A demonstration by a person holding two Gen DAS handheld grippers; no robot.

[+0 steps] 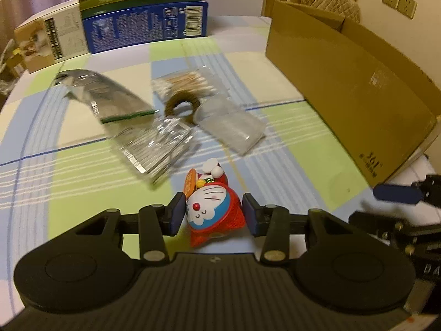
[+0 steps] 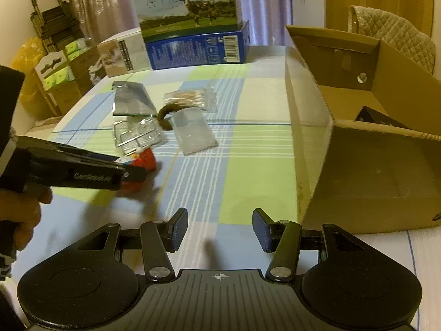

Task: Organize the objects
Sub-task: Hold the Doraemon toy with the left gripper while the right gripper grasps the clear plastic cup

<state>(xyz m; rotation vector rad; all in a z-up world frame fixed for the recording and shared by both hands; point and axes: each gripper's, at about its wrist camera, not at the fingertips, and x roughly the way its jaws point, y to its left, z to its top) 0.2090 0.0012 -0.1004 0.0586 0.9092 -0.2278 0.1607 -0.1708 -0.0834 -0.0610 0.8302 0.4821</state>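
Note:
A red and blue Doraemon toy [image 1: 213, 209] lies face up on the checked tablecloth, between the pads of my left gripper [image 1: 215, 213], which is shut on it from both sides. The right wrist view shows that gripper [image 2: 135, 172] from the side, covering most of the toy [image 2: 147, 160]. My right gripper [image 2: 220, 229] is open and holds nothing, low over the cloth beside the open cardboard box [image 2: 372, 165]. One of its blue pads [image 1: 397, 193] shows at the right edge of the left wrist view.
Beyond the toy lie a silver pouch [image 1: 102, 96], a clear blister pack [image 1: 157, 143], a brown hair tie [image 1: 182, 107], a bag of cotton swabs [image 1: 187, 82] and a frosted bag [image 1: 228, 127]. Milk cartons [image 2: 193, 44] stand at the back. A hand [image 2: 19, 215] holds the left gripper.

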